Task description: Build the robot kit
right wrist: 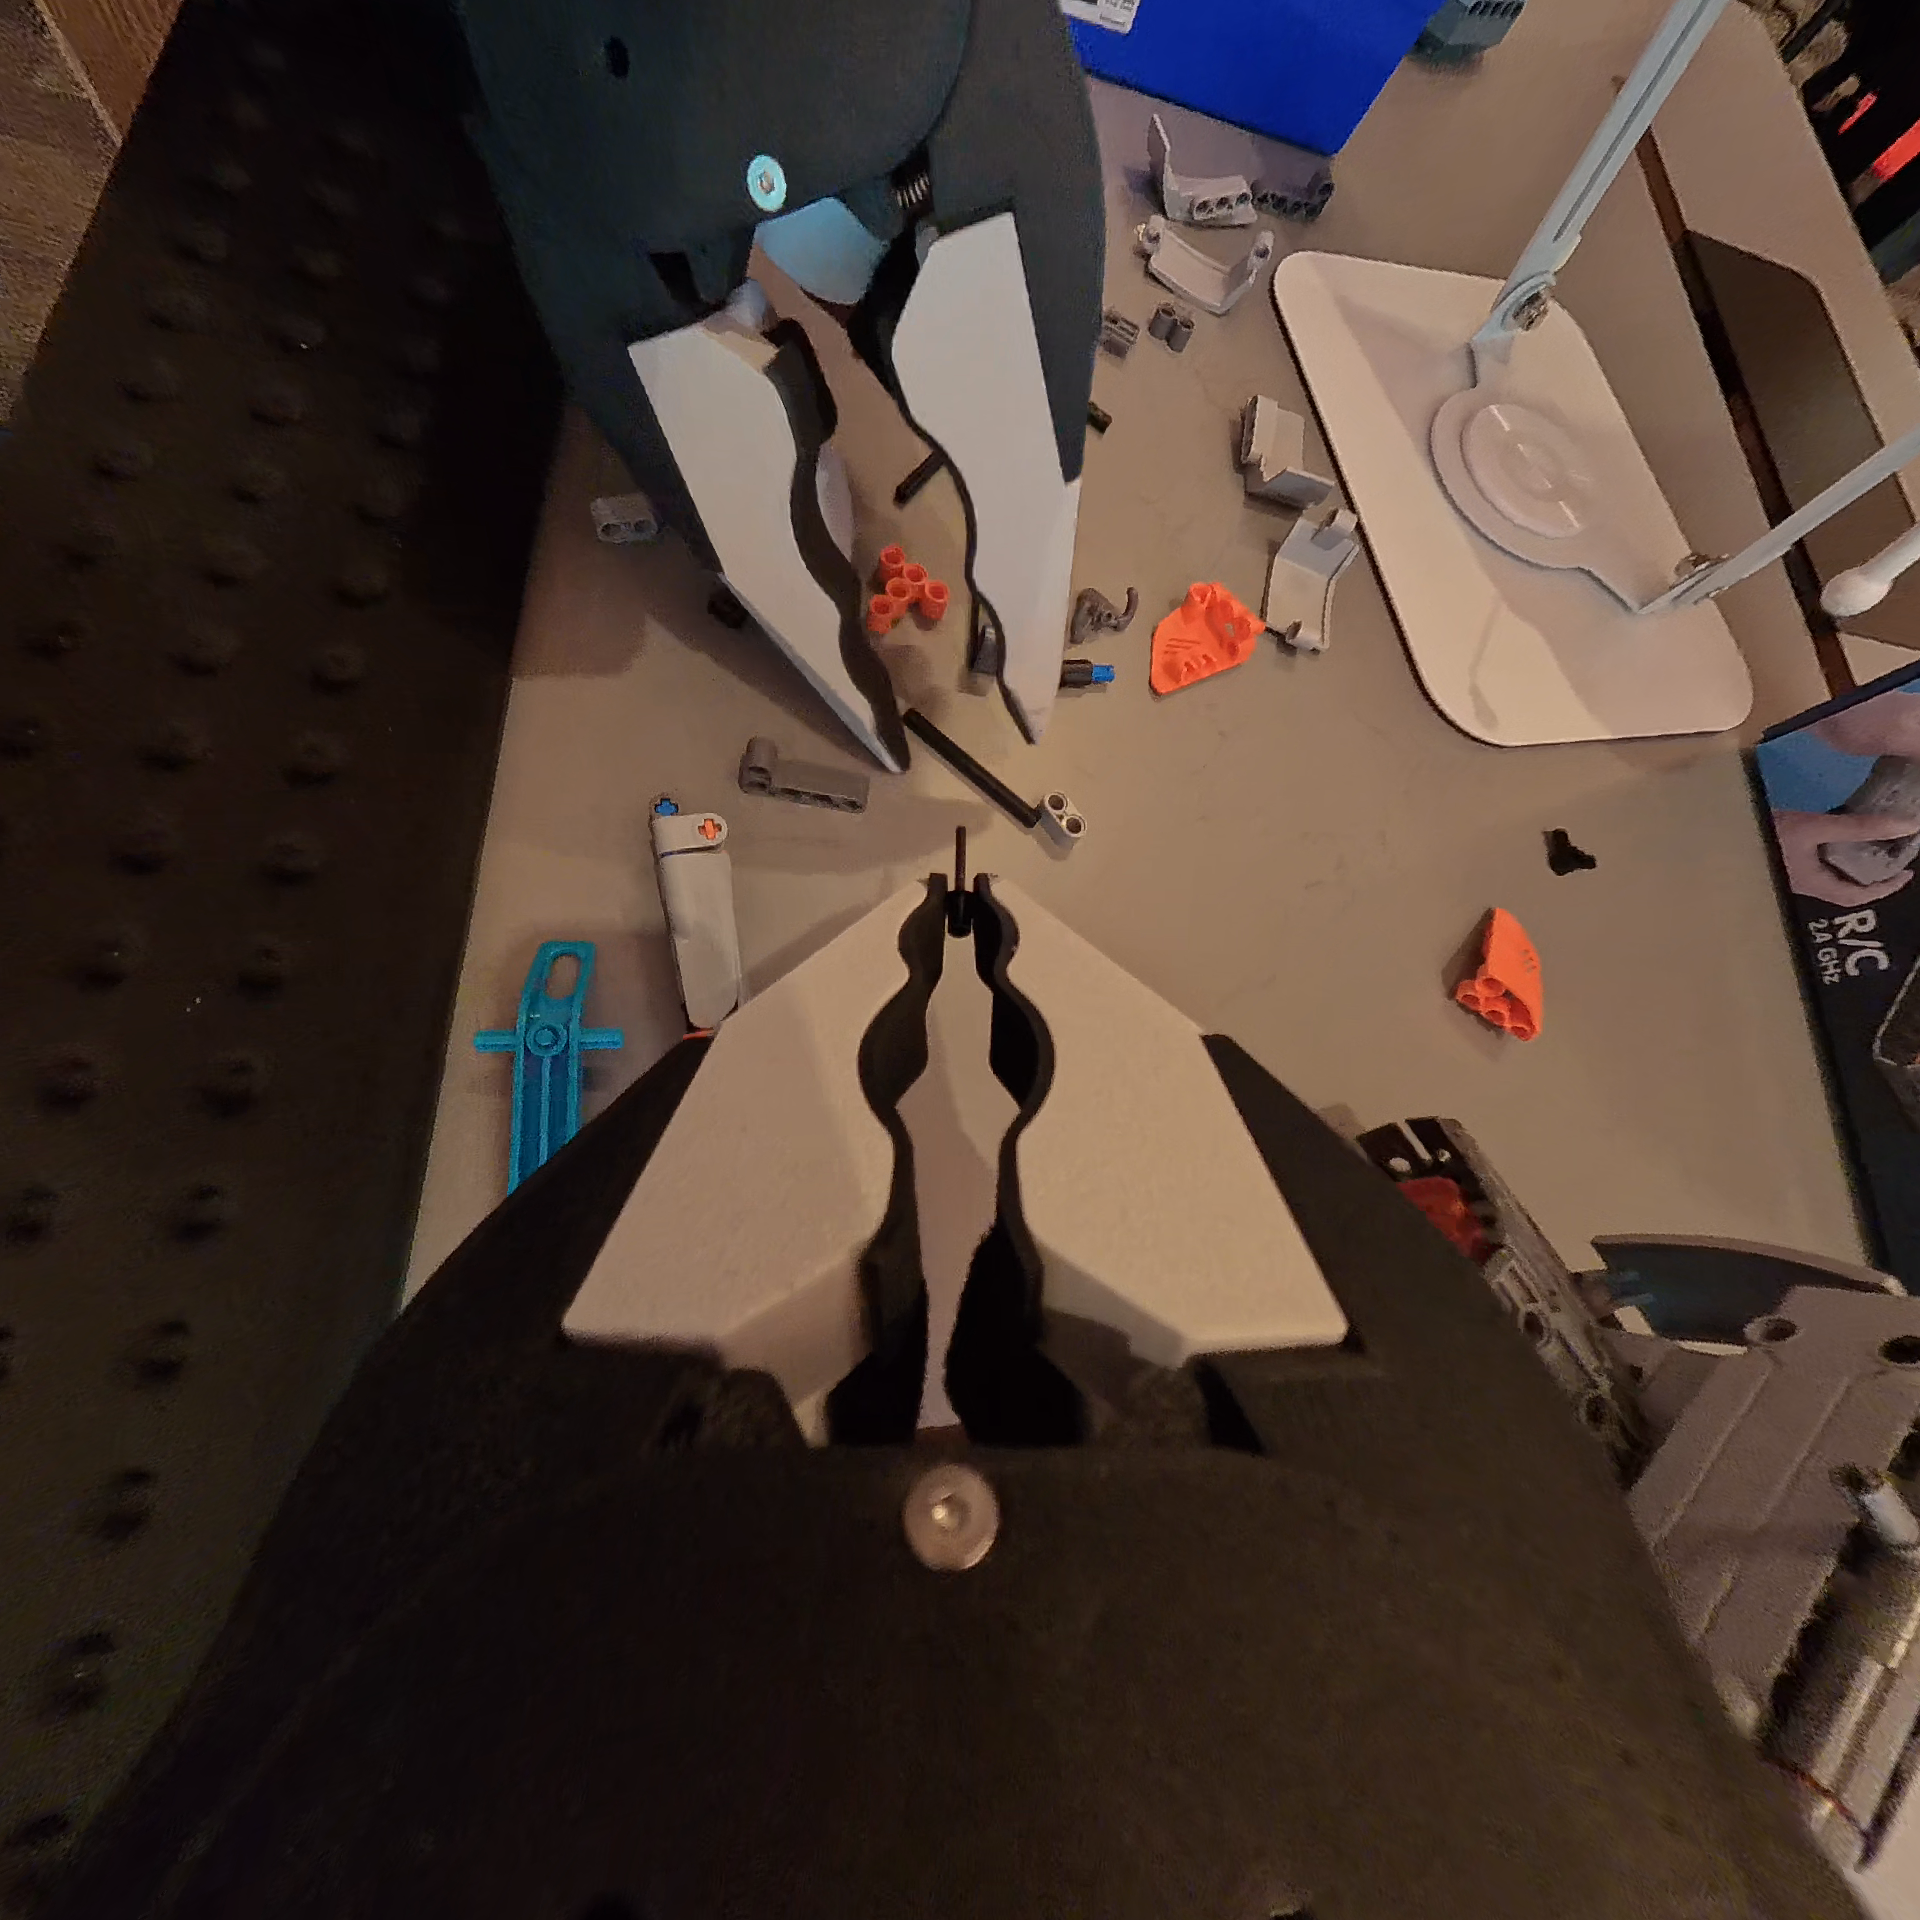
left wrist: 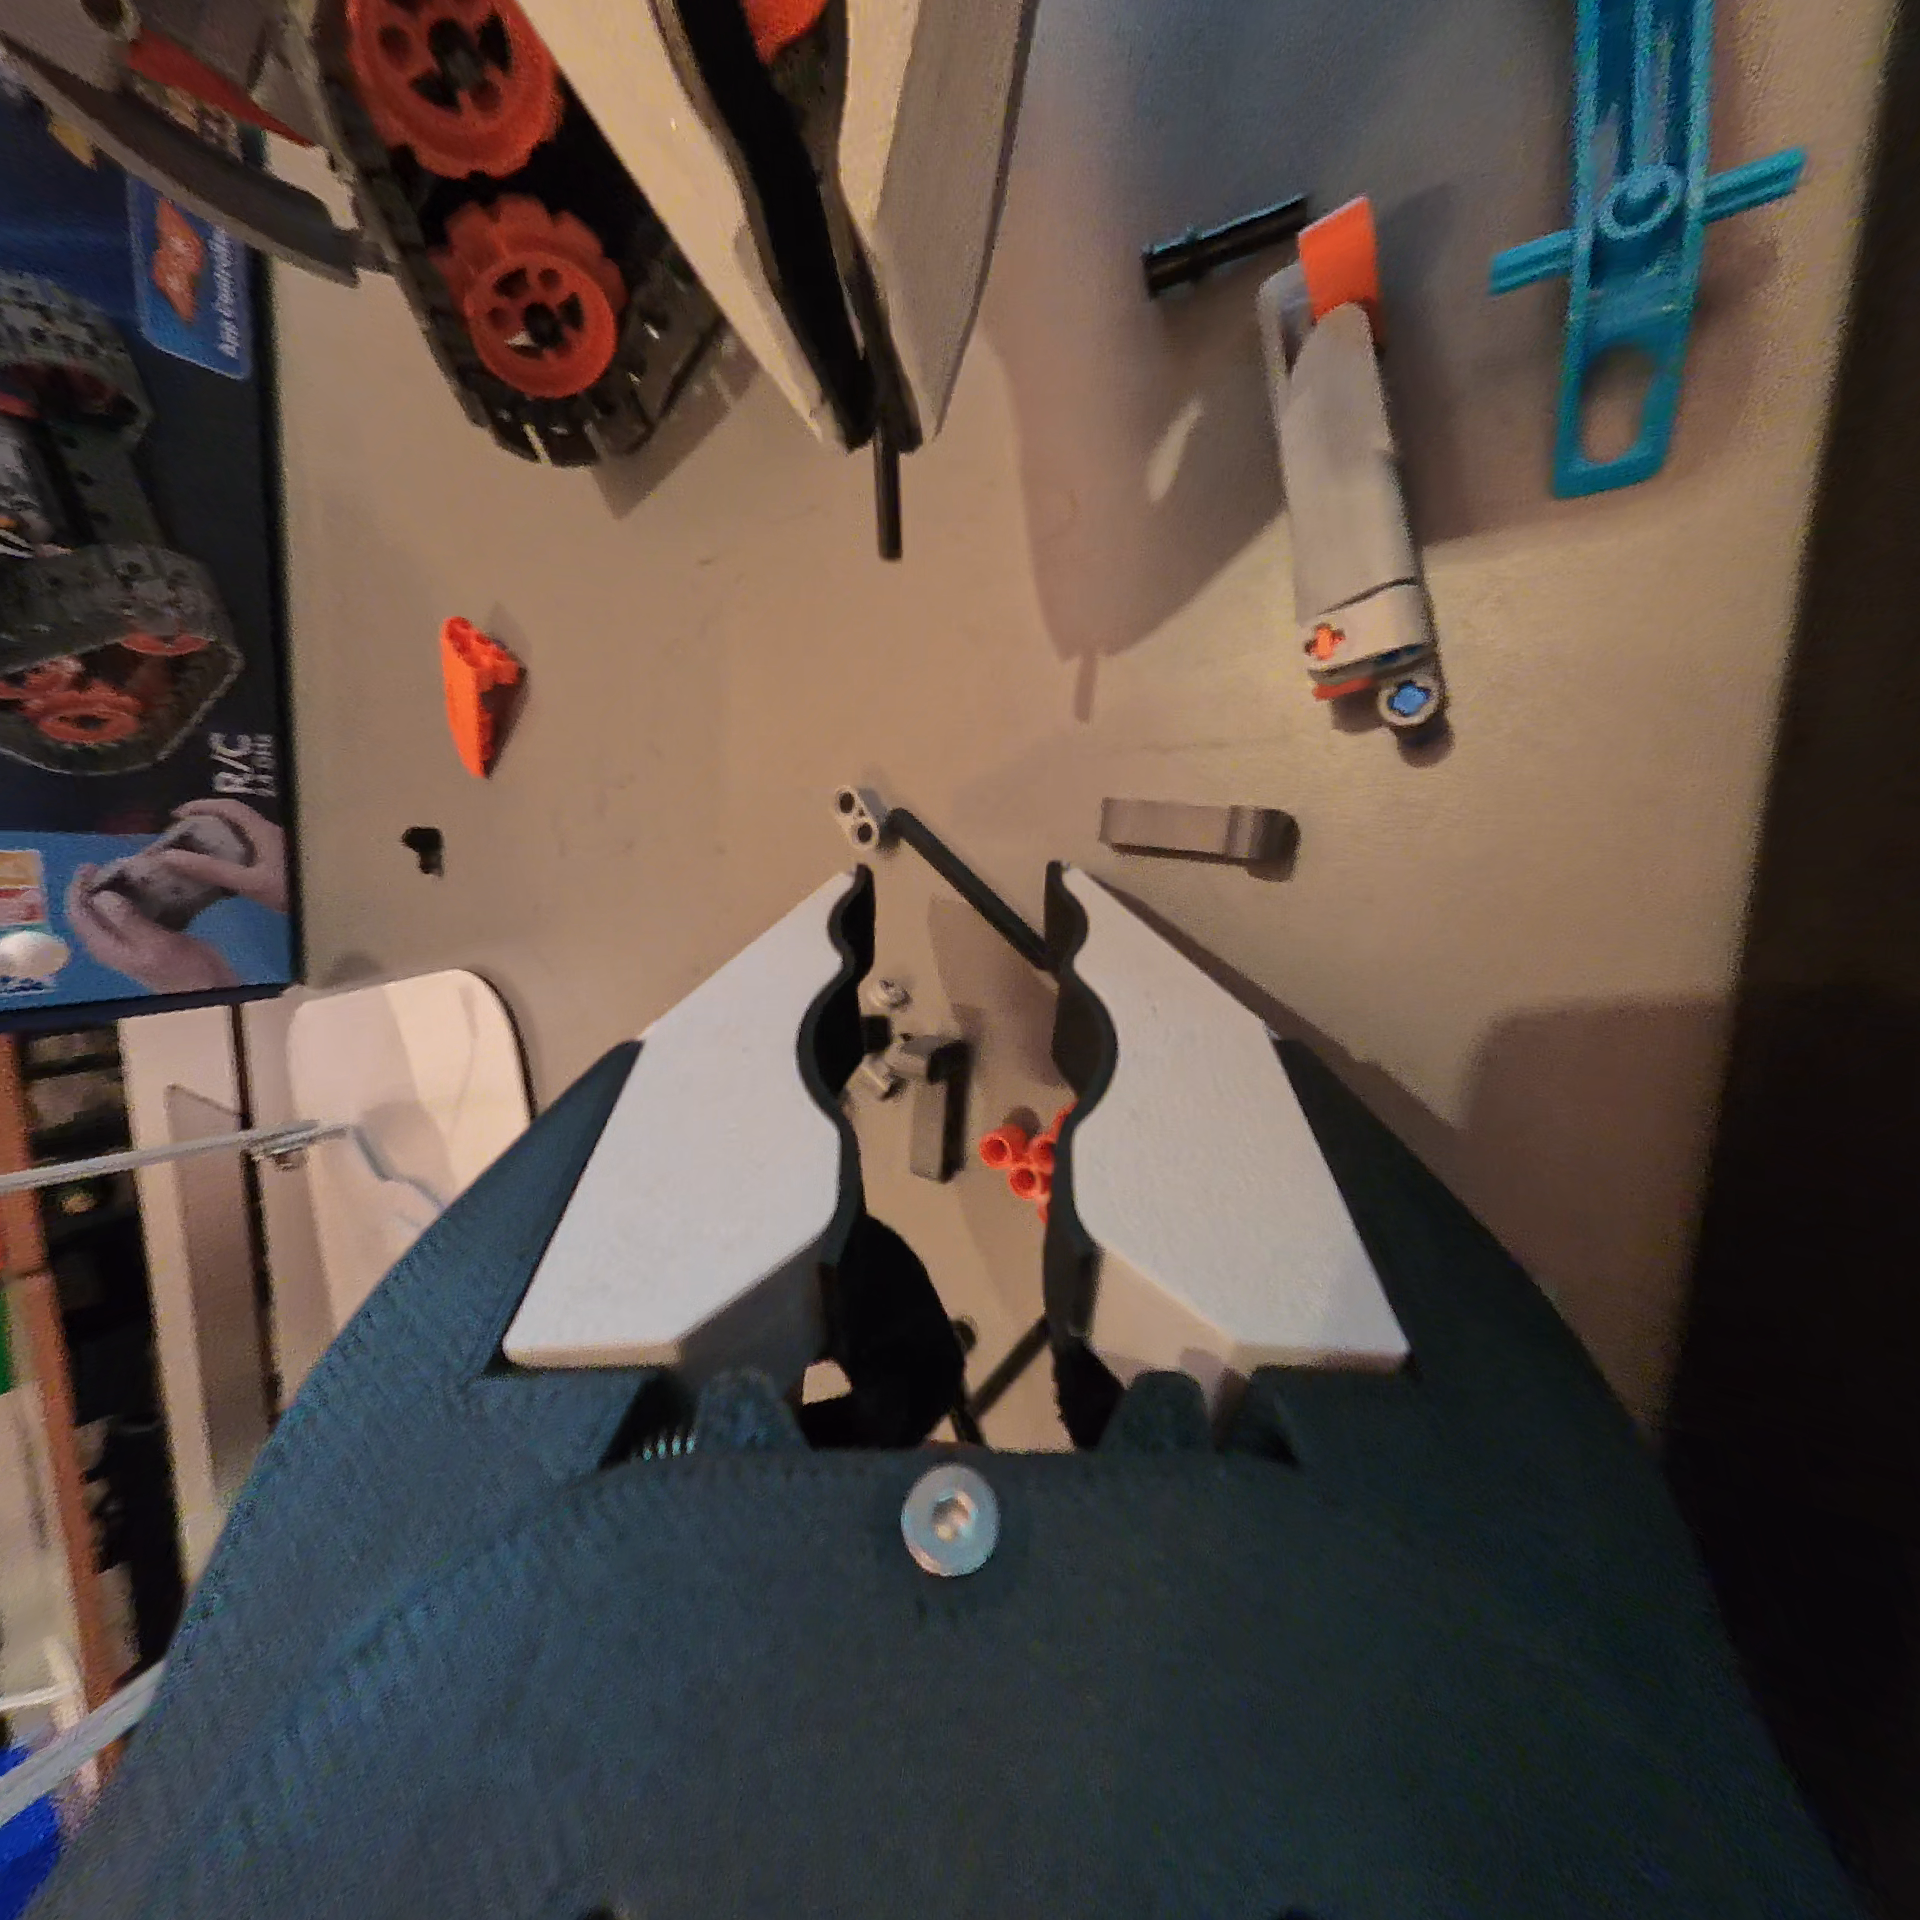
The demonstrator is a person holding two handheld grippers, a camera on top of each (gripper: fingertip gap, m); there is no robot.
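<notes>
Grey bench (right wrist: 1247, 935), littered with building-toy parts.

Printed toy box (left wrist: 135, 623), dark blue, along one bench edge. White tray (right wrist: 1507, 623) beside it, carrying a pale metal stand (right wrist: 1538, 447).

Part-built tracked vehicle (left wrist: 499, 239), grey tread and orange wheels, near the box; in the right wrist view only its grey frame shows at the lower right.

Left gripper (left wrist: 958, 883): jaws moderately wide, nothing between them, tips low over the bench. Orange connector cluster (right wrist: 906, 592) lies on the bench in the gap between the two fingers. Other small grey bits lie under the gripper too.

Right gripper (right wrist: 961, 883): jaws narrow, pinched on a thin black axle (right wrist: 960, 873) that stands out past the tips. Held above the bench, facing the left gripper, well short of touching it.

Long grey cylinder piece (left wrist: 1345, 499) with an orange cap, off to the side. Teal brick-separator tool (left wrist: 1631, 249) just beyond it, by the bench edge.

Long black axle with grey connector (right wrist: 997, 781) flat on the bench, one end at the left gripper's tips.

Grey beam (left wrist: 1195, 836) near those tips. Orange wedge panel (left wrist: 480, 691) lies apart, toward the box. Tiny black pin (left wrist: 424, 844) near it.
</notes>
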